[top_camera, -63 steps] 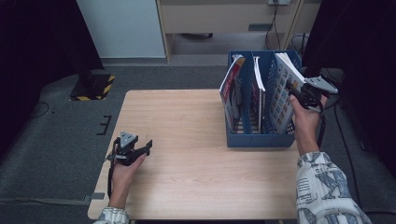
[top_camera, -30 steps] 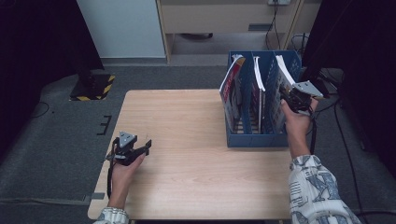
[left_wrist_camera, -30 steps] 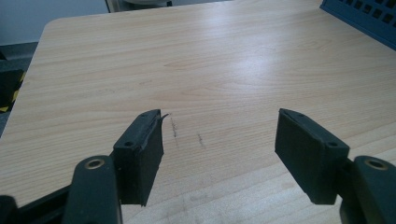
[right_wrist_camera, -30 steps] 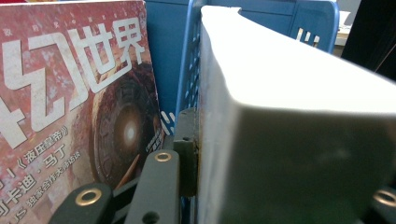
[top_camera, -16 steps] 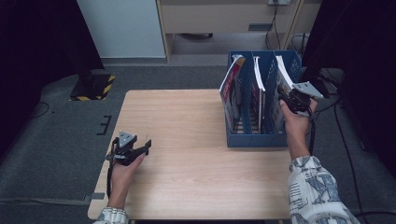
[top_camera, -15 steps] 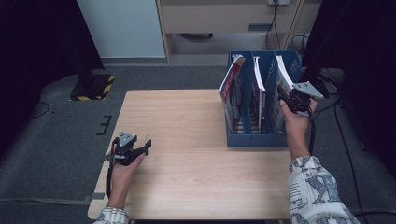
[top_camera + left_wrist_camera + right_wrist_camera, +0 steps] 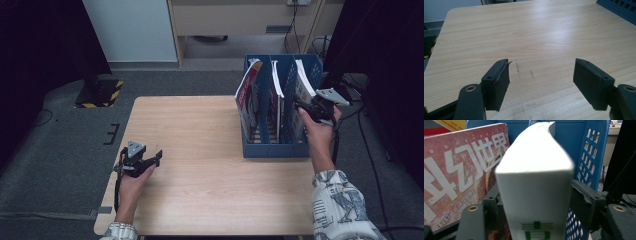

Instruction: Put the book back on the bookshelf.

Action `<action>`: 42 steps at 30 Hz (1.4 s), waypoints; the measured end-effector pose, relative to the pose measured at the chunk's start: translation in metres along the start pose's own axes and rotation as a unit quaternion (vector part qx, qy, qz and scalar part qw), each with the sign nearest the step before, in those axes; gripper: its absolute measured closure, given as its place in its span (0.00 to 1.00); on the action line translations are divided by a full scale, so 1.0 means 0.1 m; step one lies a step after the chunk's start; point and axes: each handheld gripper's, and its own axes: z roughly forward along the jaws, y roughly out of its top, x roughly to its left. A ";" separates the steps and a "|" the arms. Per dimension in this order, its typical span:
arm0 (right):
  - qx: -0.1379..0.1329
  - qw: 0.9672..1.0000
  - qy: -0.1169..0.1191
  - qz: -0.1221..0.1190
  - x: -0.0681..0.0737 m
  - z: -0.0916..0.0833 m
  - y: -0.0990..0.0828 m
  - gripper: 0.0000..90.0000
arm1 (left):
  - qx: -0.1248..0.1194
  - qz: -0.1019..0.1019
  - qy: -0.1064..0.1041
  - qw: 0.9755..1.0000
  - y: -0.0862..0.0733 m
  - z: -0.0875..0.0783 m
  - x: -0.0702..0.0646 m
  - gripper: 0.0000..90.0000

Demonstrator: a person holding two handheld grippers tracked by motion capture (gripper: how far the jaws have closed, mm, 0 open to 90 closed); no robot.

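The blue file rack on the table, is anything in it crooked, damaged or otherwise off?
Nothing looks damaged or spilled. In the blue file rack, the leftmost magazine leans left over the rack's side rather than standing straight. The white book sits in the rightmost slot between the right gripper's jaws, which have just been opening.

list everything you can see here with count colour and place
table: 1, light wood, centre
rack: 1, blue, table's right side
magazines: 3, white-edged, upright in the rack; the rightmost sits between the right tool's jaws
cabinet: 1, beige, behind the table
block: 1, black with yellow stripes, floor at left
left tool: 1, black, open over bare table
right tool: 1, black, jaws just opened, at the rightmost magazine
sleeves: 2, patterned, bottom edge
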 end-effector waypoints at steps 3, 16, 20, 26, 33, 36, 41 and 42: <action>0.001 1.000 0.002 0.002 -0.01 -0.01 0.01 0.34 | 0.004 0.001 -0.001 1.000 0.00 0.01 0.00 0.28; 0.000 1.000 0.011 0.006 -0.02 -0.11 0.04 0.24 | 0.044 0.000 0.002 0.999 -0.04 0.10 -0.02 0.14; -0.003 1.000 0.006 0.009 -0.02 -0.14 0.05 0.15 | 0.062 -0.001 0.007 0.998 -0.07 0.15 -0.03 0.08; 0.002 1.000 0.019 0.010 -0.01 -0.17 0.05 0.12 | 0.076 -0.010 0.003 0.997 -0.10 0.19 -0.02 0.06; 0.014 0.999 0.036 0.013 -0.01 -0.17 0.02 0.09 | 0.091 -0.009 0.008 0.996 -0.12 0.23 -0.04 0.06; 0.016 0.999 0.038 0.010 -0.01 -0.18 0.01 0.09 | 0.096 -0.007 0.008 0.995 -0.13 0.24 -0.04 0.06; 0.017 0.999 0.040 0.011 -0.02 -0.23 0.01 0.08 | 0.118 -0.003 0.014 0.993 -0.16 0.28 -0.05 0.06; 0.019 0.999 0.042 0.008 -0.03 -0.25 0.00 0.07 | 0.127 -0.005 0.013 0.992 -0.18 0.30 -0.06 0.06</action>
